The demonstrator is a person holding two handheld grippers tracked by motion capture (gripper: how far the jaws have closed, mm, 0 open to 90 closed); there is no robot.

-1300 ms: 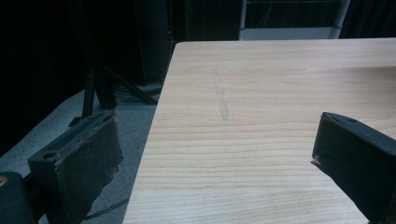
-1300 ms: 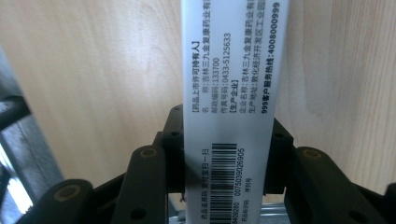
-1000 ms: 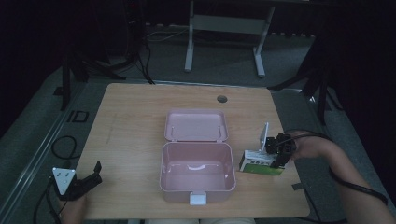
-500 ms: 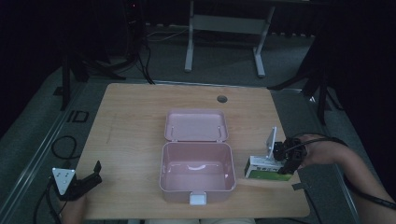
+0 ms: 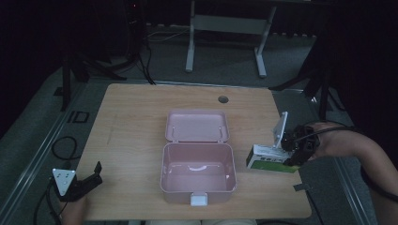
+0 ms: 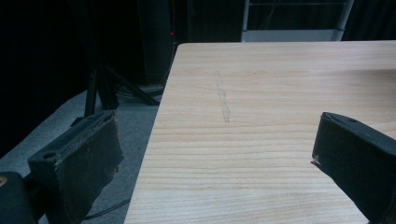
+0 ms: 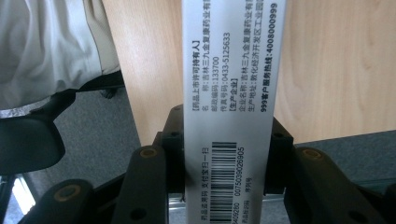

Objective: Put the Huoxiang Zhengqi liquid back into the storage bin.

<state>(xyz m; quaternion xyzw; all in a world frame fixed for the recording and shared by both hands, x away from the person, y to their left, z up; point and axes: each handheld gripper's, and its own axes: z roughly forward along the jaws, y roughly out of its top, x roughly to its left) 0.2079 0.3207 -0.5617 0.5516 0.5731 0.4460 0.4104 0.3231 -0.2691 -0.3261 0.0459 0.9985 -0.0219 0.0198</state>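
Observation:
A pink container (image 5: 164,176) stands open in the middle of the wooden table (image 5: 131,122), and its lid (image 5: 197,125) lies flat behind it. To its right a green and white medicine box (image 5: 267,158) lies lengthwise over the table. My right gripper (image 5: 294,147) is shut on the box's right end. In the right gripper view the box's white barcoded side (image 7: 229,84) runs up between the jaws of my right gripper (image 7: 226,161). My left gripper (image 5: 91,180) rests open at the table's near left corner. In its own view my left gripper (image 6: 215,154) has nothing between its jaws.
A round cable hole (image 5: 223,99) sits in the table's far middle. A small tape piece (image 5: 300,187) lies near the right front edge. A metal desk frame (image 5: 225,23) stands beyond the table, and cables (image 5: 61,145) lie on the floor at left.
My right gripper has carried the medicine box a little to the right, away from the pink container. The left gripper has stayed put.

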